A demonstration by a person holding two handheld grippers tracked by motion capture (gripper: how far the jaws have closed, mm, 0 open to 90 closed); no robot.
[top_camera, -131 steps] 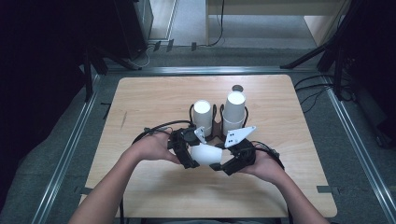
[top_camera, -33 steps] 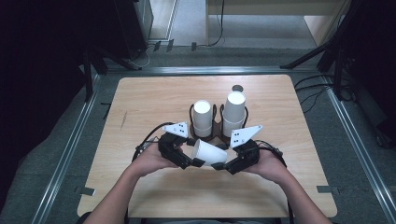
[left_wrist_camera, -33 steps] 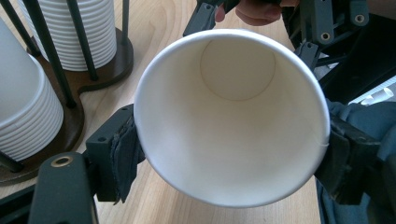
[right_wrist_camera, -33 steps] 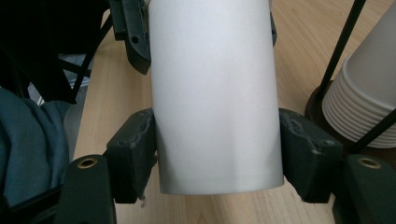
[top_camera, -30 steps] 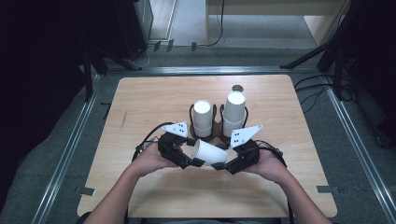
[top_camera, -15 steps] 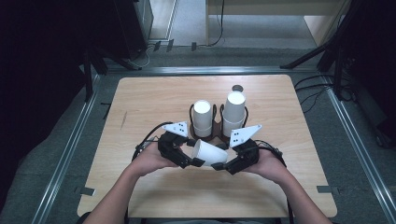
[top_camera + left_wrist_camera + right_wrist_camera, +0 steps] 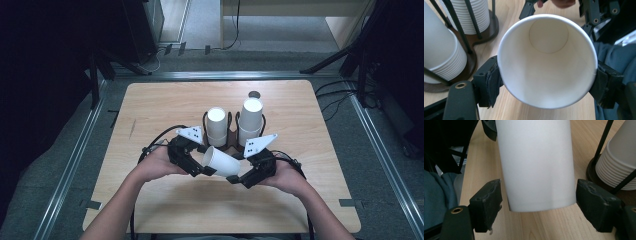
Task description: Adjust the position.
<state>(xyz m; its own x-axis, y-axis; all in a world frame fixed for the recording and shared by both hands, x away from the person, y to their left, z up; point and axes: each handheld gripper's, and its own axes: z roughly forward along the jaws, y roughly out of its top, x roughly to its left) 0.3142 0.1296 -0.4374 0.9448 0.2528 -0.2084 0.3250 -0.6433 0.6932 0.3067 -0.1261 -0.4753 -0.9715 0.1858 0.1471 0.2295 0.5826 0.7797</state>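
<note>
We have the paper cup lying sideways at centre frame, above the bench. The left gripper has its fingers clenched on the rim; the right gripper straddles the base with its fingers spread, not touching. We judge the cup light, thin and crushable: hold gently, near the stiffer rim or base.

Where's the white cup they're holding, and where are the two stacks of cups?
white cup point(image 7: 222, 161), high view, on its side wall.
left stack of cups point(image 7: 216, 120), high view, on the top cup.
right stack of cups point(image 7: 251, 112), high view, on the top cup.
</note>
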